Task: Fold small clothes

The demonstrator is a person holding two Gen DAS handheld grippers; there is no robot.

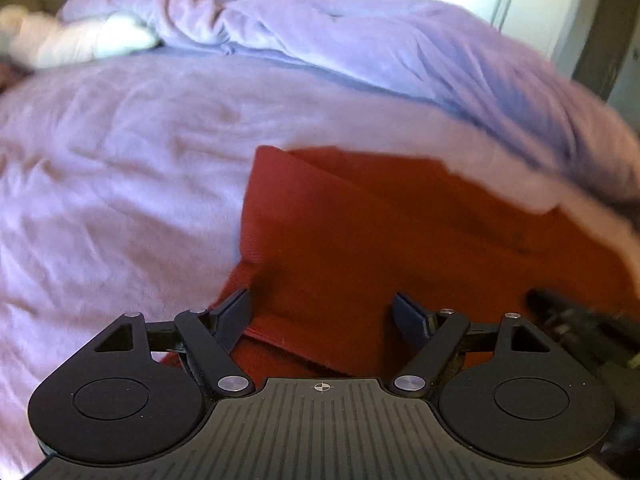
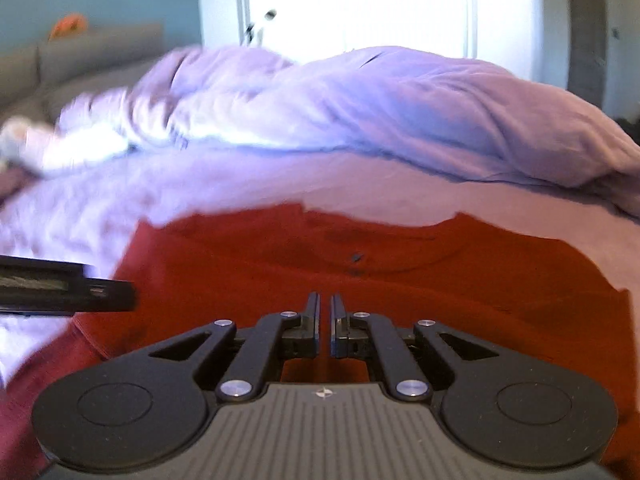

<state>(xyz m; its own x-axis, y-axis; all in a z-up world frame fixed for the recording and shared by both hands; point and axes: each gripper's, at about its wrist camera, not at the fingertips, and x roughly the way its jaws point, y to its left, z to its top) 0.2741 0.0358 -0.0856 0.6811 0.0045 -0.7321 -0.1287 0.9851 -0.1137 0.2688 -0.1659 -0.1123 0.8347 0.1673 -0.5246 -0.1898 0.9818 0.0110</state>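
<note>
A red garment (image 1: 360,232) lies spread flat on the lilac bed sheet (image 1: 100,168); the right wrist view shows its neckline and small dark buttons (image 2: 356,258). My left gripper (image 1: 322,308) hovers over the garment's left part with its jaws wide open and only flat cloth under them. Over the garment's near middle, my right gripper (image 2: 325,308) is shut, and I see no cloth between its fingers. The left gripper's body (image 2: 68,290) shows at the left edge of the right wrist view. A dark blurred part of the right gripper (image 1: 568,320) shows at the right in the left wrist view.
A crumpled lilac duvet (image 2: 360,112) is heaped along the far side of the bed. Pale, blurred clothes (image 1: 80,40) lie at the far left. White wardrobe doors (image 2: 360,8) stand behind the bed, and a grey padded piece (image 2: 80,52) is at the far left.
</note>
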